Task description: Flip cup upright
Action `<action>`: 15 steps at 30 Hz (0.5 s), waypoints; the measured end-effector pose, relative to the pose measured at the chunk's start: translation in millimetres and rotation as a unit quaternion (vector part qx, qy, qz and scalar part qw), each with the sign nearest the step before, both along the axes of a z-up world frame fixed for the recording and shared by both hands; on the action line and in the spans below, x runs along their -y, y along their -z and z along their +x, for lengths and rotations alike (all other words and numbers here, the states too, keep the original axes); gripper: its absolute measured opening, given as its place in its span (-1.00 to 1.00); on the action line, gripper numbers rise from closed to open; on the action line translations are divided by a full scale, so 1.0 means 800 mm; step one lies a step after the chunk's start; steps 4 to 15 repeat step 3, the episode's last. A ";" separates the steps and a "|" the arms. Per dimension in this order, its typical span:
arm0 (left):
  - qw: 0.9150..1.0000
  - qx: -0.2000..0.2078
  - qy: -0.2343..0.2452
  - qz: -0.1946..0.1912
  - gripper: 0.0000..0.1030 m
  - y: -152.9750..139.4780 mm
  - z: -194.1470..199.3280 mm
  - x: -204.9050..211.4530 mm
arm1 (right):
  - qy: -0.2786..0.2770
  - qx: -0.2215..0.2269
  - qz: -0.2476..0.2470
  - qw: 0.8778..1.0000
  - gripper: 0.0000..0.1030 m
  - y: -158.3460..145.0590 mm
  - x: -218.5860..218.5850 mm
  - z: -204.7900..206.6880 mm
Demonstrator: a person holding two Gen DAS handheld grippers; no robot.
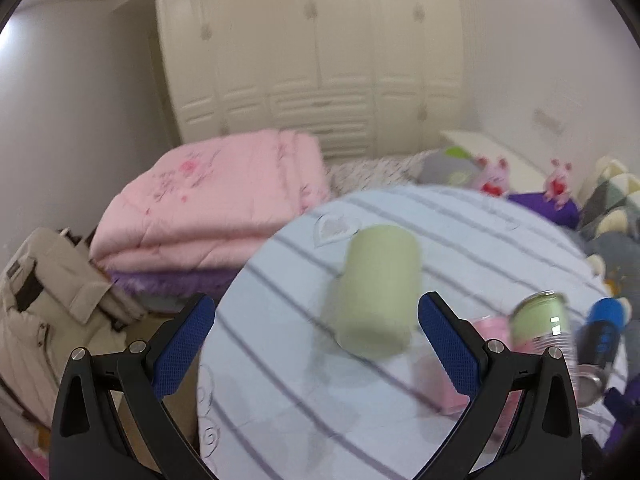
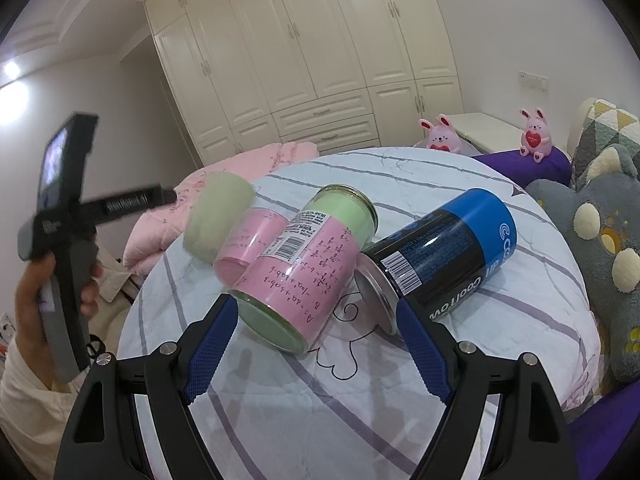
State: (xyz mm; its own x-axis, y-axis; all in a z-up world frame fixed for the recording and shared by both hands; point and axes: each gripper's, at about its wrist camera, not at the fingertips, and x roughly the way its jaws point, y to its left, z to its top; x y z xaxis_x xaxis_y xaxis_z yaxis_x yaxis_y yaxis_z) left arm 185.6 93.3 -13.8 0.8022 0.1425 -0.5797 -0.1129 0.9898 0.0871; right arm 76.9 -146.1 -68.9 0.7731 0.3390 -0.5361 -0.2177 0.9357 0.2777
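A pale green cup [image 1: 376, 292] lies on its side on the round striped table [image 1: 304, 408], blurred. My left gripper [image 1: 316, 340] is open, its blue pads on either side of the cup and just short of it. In the right wrist view the green cup [image 2: 218, 220] lies at the table's far left. A pink-and-green glass cup [image 2: 300, 268] and a blue-and-black can-shaped cup [image 2: 436, 252] also lie on their sides. My right gripper [image 2: 318, 346] is open and empty, just in front of the pink cup.
A small pink cup [image 2: 248, 248] lies between the green and pink-and-green cups. A folded pink quilt [image 1: 208, 204] sits behind the table. Grey plush cushions [image 2: 604, 240] crowd the right. The left hand-held gripper's body [image 2: 60, 240] shows at far left.
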 end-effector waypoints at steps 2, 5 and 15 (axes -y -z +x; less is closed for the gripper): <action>1.000 0.000 0.013 0.001 0.99 -0.003 -0.004 0.005 | 0.001 0.000 -0.001 1.000 0.61 0.000 -0.001 0.000; 1.000 -0.004 0.021 -0.002 0.99 -0.003 -0.006 0.006 | 0.001 0.000 -0.001 1.000 0.61 0.000 -0.001 0.000; 1.000 -0.004 0.021 -0.002 0.99 -0.003 -0.006 0.006 | 0.001 0.000 -0.001 1.000 0.61 0.000 -0.001 0.000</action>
